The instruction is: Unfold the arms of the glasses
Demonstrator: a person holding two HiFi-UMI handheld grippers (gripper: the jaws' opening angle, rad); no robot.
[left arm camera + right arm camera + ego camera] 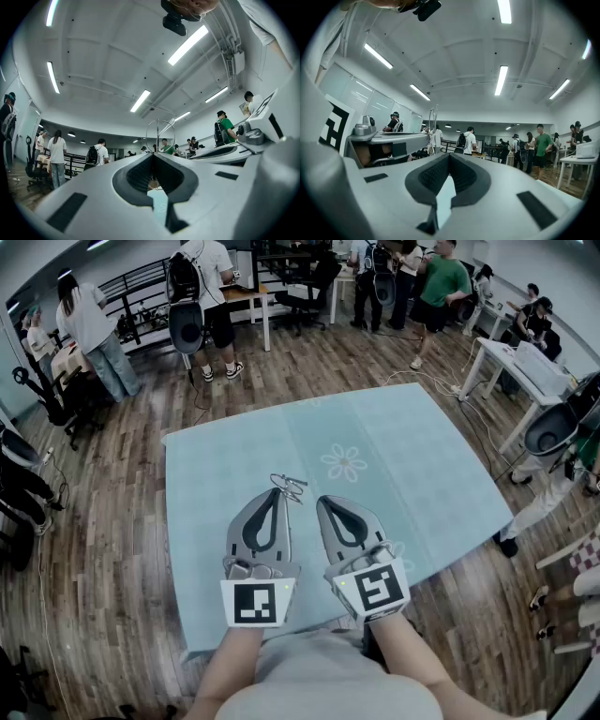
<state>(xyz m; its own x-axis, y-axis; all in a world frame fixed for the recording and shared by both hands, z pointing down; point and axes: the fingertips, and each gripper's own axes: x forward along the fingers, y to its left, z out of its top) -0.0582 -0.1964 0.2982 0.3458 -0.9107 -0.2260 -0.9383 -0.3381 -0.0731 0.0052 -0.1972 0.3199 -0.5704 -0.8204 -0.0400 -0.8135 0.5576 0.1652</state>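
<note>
Thin wire-framed glasses (289,487) stand up off the pale blue tablecloth (403,451) at the tip of my left gripper (276,491). In the left gripper view one round lens ring (159,135) rises just above the jaw tips, and my left gripper (153,155) is shut on the frame below it. My right gripper (323,502) lies beside it on the cloth, a little to the right, shut with nothing in it. In the right gripper view the glasses (432,123) show thin and upright to the left of that gripper (449,155).
The cloth-covered table has its near edge (309,629) just behind both grippers and its right edge (487,484) farther off. Around it is wooden floor with several people (89,329), an office chair (562,427) at right and white desks (520,362).
</note>
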